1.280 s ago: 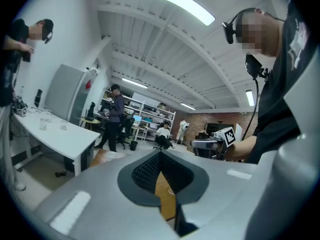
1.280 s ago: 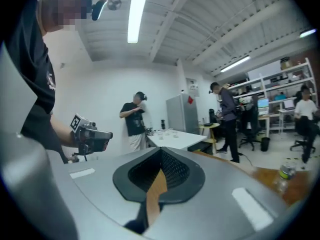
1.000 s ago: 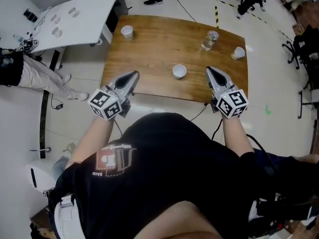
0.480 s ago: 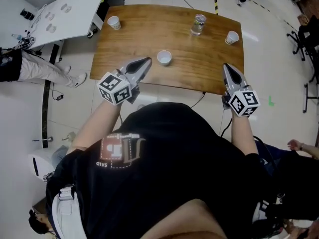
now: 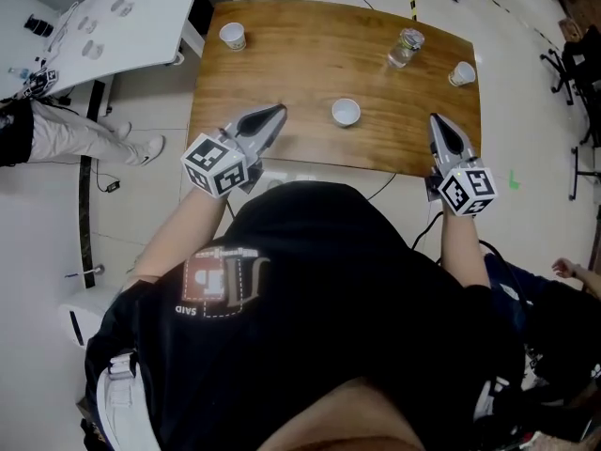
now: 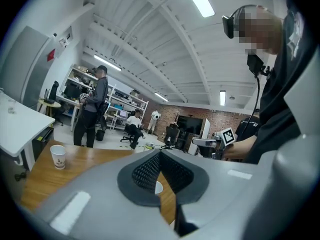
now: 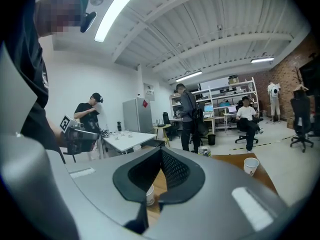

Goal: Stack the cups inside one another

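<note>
Three white paper cups stand apart on the wooden table [image 5: 282,64]: one at the far left [image 5: 232,35], one in the middle [image 5: 346,112], one at the far right [image 5: 462,73]. My left gripper [image 5: 274,116] hovers shut and empty over the near edge, left of the middle cup. My right gripper [image 5: 439,126] is shut and empty near the right front corner. In the left gripper view [image 6: 160,156] the far-left cup [image 6: 58,157] shows, and the middle cup [image 6: 158,187] peeks below the tips. From the right gripper view [image 7: 161,156] I see the right cup [image 7: 251,165].
A clear plastic cup [image 5: 405,48] stands at the table's far side between the middle and right cups. A white table [image 5: 122,26] stands to the left, with a person [image 5: 56,134] beside it. Several people and office chairs fill the room beyond.
The right gripper has moved rightwards, away from the middle cup, to the table's right front corner. The left gripper has come a little forward over the near edge. Both stay shut.
</note>
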{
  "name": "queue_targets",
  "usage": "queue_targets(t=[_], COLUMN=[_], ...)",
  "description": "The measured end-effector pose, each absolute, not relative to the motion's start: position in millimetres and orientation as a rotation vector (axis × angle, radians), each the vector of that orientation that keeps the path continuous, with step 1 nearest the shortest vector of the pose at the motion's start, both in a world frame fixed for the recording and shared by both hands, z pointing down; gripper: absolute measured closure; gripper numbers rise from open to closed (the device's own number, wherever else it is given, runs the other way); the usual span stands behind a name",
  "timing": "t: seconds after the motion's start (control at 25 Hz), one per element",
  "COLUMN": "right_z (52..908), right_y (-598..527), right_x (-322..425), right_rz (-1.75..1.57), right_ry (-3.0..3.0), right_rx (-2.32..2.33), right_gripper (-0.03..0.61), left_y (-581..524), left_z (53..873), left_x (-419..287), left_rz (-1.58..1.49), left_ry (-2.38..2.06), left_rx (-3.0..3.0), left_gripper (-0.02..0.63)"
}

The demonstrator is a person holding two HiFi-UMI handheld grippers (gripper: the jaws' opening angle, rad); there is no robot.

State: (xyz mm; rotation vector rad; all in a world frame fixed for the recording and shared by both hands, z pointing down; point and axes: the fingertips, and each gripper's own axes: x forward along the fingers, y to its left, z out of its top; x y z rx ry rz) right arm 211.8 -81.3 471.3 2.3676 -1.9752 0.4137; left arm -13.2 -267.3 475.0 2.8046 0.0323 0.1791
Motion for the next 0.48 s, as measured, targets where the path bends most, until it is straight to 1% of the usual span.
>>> queue_targets(t=[0.24,0.48], right_z=[470.7,470.5], right_y=[-101.0,-95.3], right_x=[201.4,232.4], right_rz=[0.450,0.442], right_ry=[-1.999,-2.013], right_rx=[2.340,2.331], right_gripper=[0.563,0.565], left_y=[-293.7,-354.8], left_z=[490.9,501.1], left_x=[-12.9,-6.4], left_rz=[0.265,0.382], left_ry=[0.029,-0.155], left_rx=[2.825,2.914], left_gripper=[0.614,0.612])
